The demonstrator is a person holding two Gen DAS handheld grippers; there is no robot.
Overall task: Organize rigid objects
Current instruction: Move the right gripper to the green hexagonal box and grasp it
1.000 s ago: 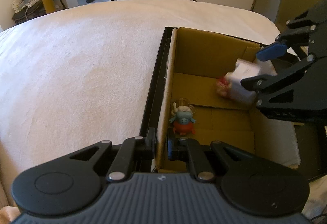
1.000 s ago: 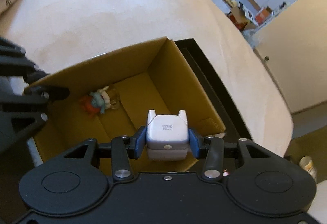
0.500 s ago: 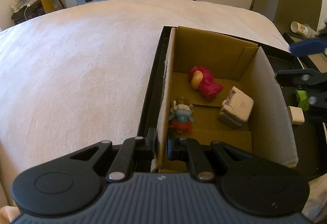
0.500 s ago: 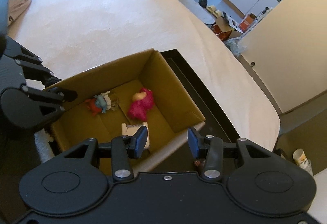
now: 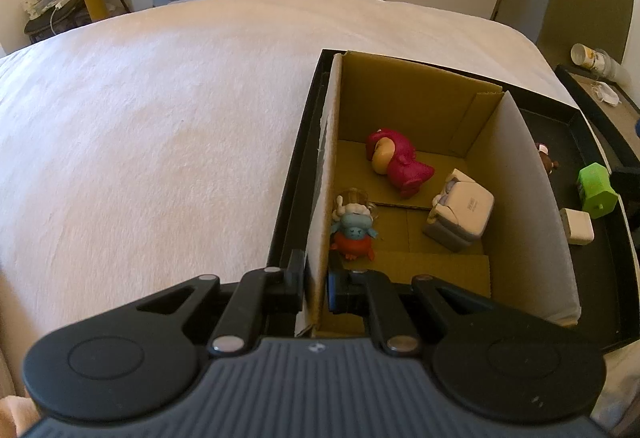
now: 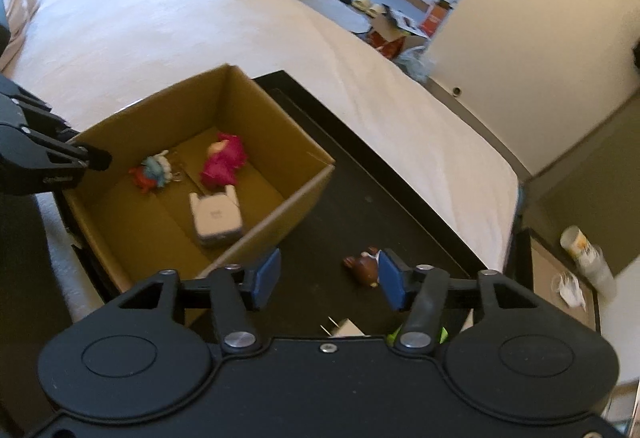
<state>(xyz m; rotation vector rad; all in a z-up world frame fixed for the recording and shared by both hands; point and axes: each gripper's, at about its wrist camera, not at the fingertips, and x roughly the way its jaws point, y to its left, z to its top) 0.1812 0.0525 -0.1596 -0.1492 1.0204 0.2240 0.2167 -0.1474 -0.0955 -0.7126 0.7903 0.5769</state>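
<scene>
While left gripper (image 5: 316,288) clamps cardboard box (image 5: 326,174) wall, right gripper (image 6: 326,280) just widened, empty, white cube's (image 6: 216,220) label unreadable.

Left claw (image 5: 316,288): black linkage, silver screws, ribbed grey body. Right claw (image 6: 328,274): blue pads.

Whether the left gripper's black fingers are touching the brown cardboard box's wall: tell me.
Touching. In the left wrist view, the left gripper has its fingers clamped on the cardboard box wall, one each side.
</scene>
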